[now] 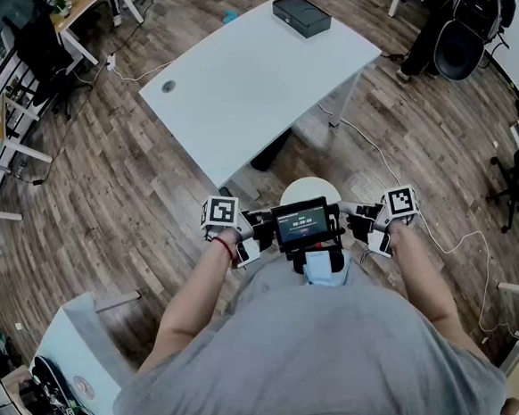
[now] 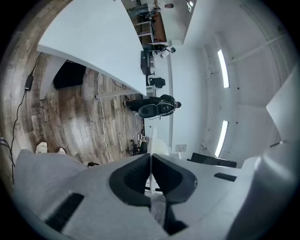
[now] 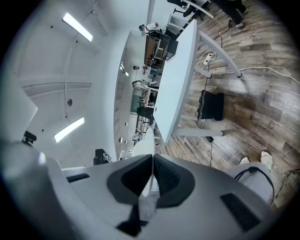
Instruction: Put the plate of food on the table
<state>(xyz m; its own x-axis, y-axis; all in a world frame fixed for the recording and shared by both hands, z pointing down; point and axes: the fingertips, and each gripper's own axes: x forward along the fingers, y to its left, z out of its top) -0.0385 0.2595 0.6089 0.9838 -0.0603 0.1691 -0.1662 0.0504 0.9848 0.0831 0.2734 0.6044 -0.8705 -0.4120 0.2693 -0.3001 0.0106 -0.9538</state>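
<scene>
A white round plate (image 1: 307,189) is held in front of my chest, just short of the near edge of the white table (image 1: 240,78). No food shows on the part of it that I see. My left gripper (image 1: 254,233) is shut on the plate's left rim and my right gripper (image 1: 361,224) on its right rim. In the left gripper view the plate (image 2: 151,140) runs edge-on as a thin white line between the closed pads of the left gripper (image 2: 151,161). The right gripper view shows the plate (image 3: 144,151) pinched the same way by the right gripper (image 3: 153,161).
A black box (image 1: 302,14) lies at the table's far end. A black office chair (image 1: 460,30) stands at the far right, a white cabinet (image 1: 74,346) at my lower left. Cables (image 1: 391,174) trail over the wooden floor. A screen device (image 1: 301,224) hangs at my chest.
</scene>
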